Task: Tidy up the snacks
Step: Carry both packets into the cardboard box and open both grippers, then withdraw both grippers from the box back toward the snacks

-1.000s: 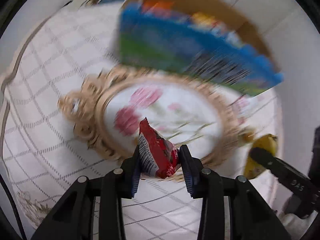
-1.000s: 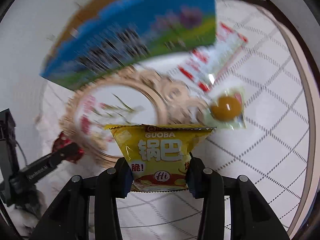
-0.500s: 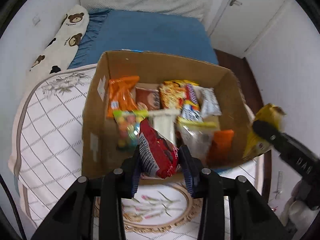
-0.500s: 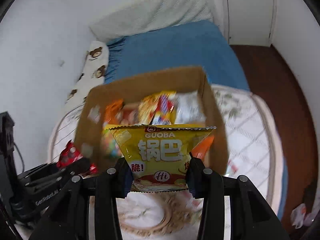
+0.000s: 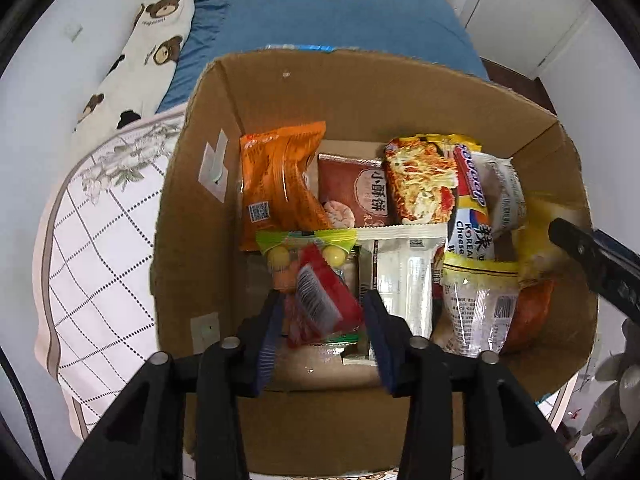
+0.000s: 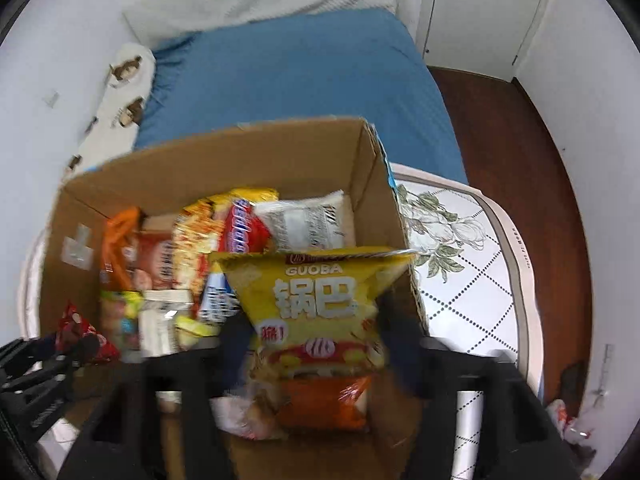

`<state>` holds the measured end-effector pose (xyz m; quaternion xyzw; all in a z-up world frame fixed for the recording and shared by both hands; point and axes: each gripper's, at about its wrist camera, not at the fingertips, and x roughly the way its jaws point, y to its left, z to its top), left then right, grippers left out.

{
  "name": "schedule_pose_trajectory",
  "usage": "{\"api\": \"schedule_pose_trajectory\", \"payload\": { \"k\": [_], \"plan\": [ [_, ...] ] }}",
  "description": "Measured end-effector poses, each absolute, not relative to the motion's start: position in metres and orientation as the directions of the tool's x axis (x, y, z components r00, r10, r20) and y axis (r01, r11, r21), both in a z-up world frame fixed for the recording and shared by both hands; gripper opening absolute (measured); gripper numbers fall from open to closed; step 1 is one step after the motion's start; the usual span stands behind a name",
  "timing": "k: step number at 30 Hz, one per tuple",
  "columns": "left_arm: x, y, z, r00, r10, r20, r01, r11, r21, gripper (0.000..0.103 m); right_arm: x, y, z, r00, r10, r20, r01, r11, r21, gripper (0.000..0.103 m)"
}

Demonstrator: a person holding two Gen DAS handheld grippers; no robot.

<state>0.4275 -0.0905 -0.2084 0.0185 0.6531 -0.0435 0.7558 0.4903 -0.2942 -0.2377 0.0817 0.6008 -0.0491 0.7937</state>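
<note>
Claws both opening above the cardboard box (image 5: 400, 92): left claw (image 5: 323, 320) releasing red packet (image 5: 320, 304), right claw (image 6: 316, 344) releasing yellow Guoba bag (image 6: 316, 300).

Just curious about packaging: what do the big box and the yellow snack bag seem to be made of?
The box looks like plain brown corrugated cardboard, matte, with rough torn-looking rims and tape patches. The yellow snack bag seems thin printed plastic film, fairly glossy, with a crimped top seal and soft creases; foil lining cannot be told.

Snack packets (image 5: 416, 188) crowd cardboard box (image 5: 192, 216).
</note>
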Motion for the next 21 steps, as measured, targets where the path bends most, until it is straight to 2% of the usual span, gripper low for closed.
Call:
{"api": "schedule_pose_trajectory", "payload": {
  "k": [1, 3, 7, 21],
  "plan": [
    [0.428, -0.091, -0.209, 0.143, -0.042, -0.989, 0.088, 0.996, -0.029, 0.073, 0.492, -0.295, -0.241, 0.272, 0.033, -0.962, 0.174, 0.981, 0.083, 0.097],
    [0.43, -0.093, -0.209, 0.16, -0.031, -0.987, 0.095, 0.995, -0.016, 0.088, 0.493, -0.295, -0.243, 0.263, 0.038, -0.964, 0.174, 0.981, 0.086, 0.097],
    [0.43, -0.098, -0.206, 0.173, -0.042, -0.984, 0.107, 0.994, -0.023, 0.093, 0.492, -0.292, -0.243, 0.26, 0.058, -0.964, 0.159, 0.982, 0.103, 0.097],
    [0.405, -0.1, -0.173, 0.298, -0.065, -0.952, 0.117, 0.993, -0.031, 0.093, 0.455, -0.278, -0.222, 0.273, 0.114, -0.955, 0.105, 0.983, 0.148, 0.097]
  ]
}}
